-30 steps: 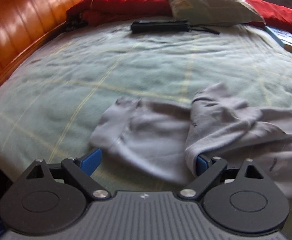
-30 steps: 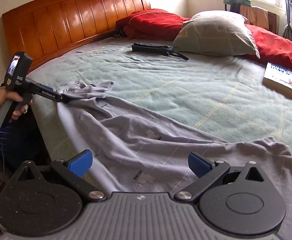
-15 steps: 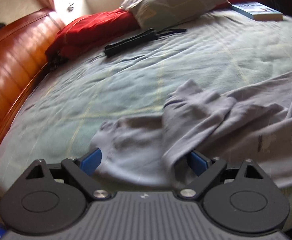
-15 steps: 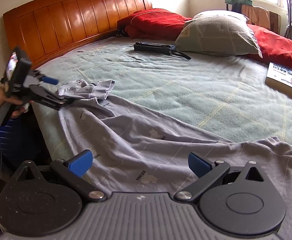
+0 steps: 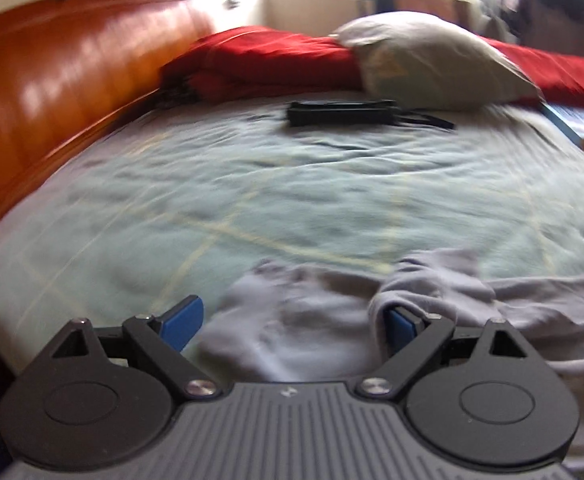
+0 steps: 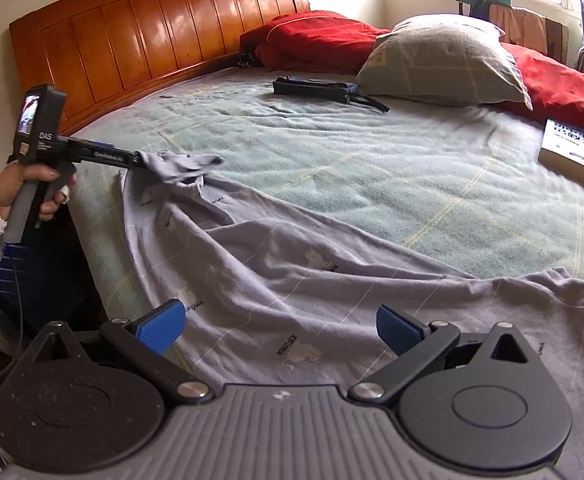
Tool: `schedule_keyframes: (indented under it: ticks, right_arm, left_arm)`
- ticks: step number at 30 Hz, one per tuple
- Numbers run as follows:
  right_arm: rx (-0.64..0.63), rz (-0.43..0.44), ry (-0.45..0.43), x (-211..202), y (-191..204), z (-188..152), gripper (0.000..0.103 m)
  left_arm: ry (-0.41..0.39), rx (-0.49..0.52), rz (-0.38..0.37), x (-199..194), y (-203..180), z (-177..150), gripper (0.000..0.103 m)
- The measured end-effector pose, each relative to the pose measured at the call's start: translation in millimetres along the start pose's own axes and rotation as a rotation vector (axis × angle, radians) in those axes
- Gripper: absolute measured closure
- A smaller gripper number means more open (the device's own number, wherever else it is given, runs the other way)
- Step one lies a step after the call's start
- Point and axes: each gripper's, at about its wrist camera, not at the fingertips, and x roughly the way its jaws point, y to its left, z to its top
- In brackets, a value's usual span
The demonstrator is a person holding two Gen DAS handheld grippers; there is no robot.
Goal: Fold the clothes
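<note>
A grey printed garment (image 6: pixel 292 264) lies stretched across the near side of the green bedcover (image 6: pixel 371 152). My right gripper (image 6: pixel 278 326) hovers open just above its middle, with nothing between the fingers. A hand (image 6: pixel 32 184) at the left bed edge holds my left gripper (image 6: pixel 138 159), with the garment's bunched end hanging from its tip. In the left wrist view the left gripper (image 5: pixel 292 322) stands wide open. The grey cloth (image 5: pixel 531 304) lies between the fingers and drapes over the right fingertip (image 5: pixel 401 326).
A wooden headboard (image 6: pixel 132 44) runs along the left. At the far side lie a red blanket (image 6: pixel 315 36), a pillow (image 6: pixel 443 60) and a black pouch (image 6: pixel 311 88). A book (image 6: pixel 575 152) sits at the right edge.
The left gripper has swung and levelled out, lifting the garment's bunched end a little off the bedcover. The right gripper has stayed where it was.
</note>
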Motion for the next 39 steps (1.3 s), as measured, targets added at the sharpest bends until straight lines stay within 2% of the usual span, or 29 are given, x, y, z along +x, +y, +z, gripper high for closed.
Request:
schedule_keyframes:
  ticks: [3, 5, 9, 13, 18, 19, 21, 22, 23, 25, 29, 35, 36, 38, 39]
  right_arm:
    - [0.000, 0.003, 0.002, 1, 0, 0, 0.000]
    - [-0.001, 0.003, 0.002, 1, 0, 0, 0.000]
    - [-0.002, 0.004, 0.002, 1, 0, 0, 0.000]
    - [-0.003, 0.004, 0.002, 1, 0, 0, 0.000]
    - [0.016, 0.044, 0.019, 6, -2, -1, 0.000]
    - [0.023, 0.055, 0.023, 8, -2, -2, 0.000]
    - [0.038, 0.083, 0.030, 10, -2, -2, 0.000]
    - [0.045, 0.099, 0.033, 10, -2, -3, 0.000]
    - [0.054, 0.120, 0.035, 10, -3, -3, 0.000]
    - [0.071, 0.156, 0.040, 10, -4, -3, 0.000]
    - [0.076, 0.171, 0.051, 15, -5, -4, 0.000]
    - [0.086, 0.177, 0.074, 25, -6, -7, 0.000]
    - [0.086, 0.177, 0.077, 26, -6, -8, 0.000]
    - [0.081, 0.177, 0.079, 26, -5, -9, 0.000]
    - [0.078, 0.176, 0.079, 26, -5, -9, 0.000]
  left_arm:
    - [0.035, -0.027, 0.001, 3, 15, -7, 0.011]
    - [0.053, -0.012, -0.007, 5, 17, -13, 0.011]
    - [0.048, 0.125, -0.068, -3, 4, -20, 0.013]
    - [0.049, 0.208, -0.202, -20, -3, -20, 0.013]
    - [0.001, 0.069, -0.453, -39, 11, -1, 0.013]
    - [0.001, 0.040, -0.482, -36, 12, 4, 0.014]
    - [0.027, -0.001, -0.490, -20, 12, 12, 0.018]
    - [0.049, -0.020, -0.489, -10, 12, 15, 0.029]
    - [0.082, -0.038, -0.484, 3, 11, 17, 0.044]
    - [0.141, -0.068, -0.472, 27, 10, 20, 0.053]
    - [0.145, -0.046, -0.468, 45, 6, 19, 0.056]
    - [0.114, 0.077, -0.483, 50, -9, 19, 0.055]
    - [0.115, 0.071, -0.495, 50, -9, 19, 0.060]
    - [0.110, 0.056, -0.517, 48, -9, 20, 0.092]
    - [0.091, 0.050, -0.516, 44, -8, 21, 0.092]
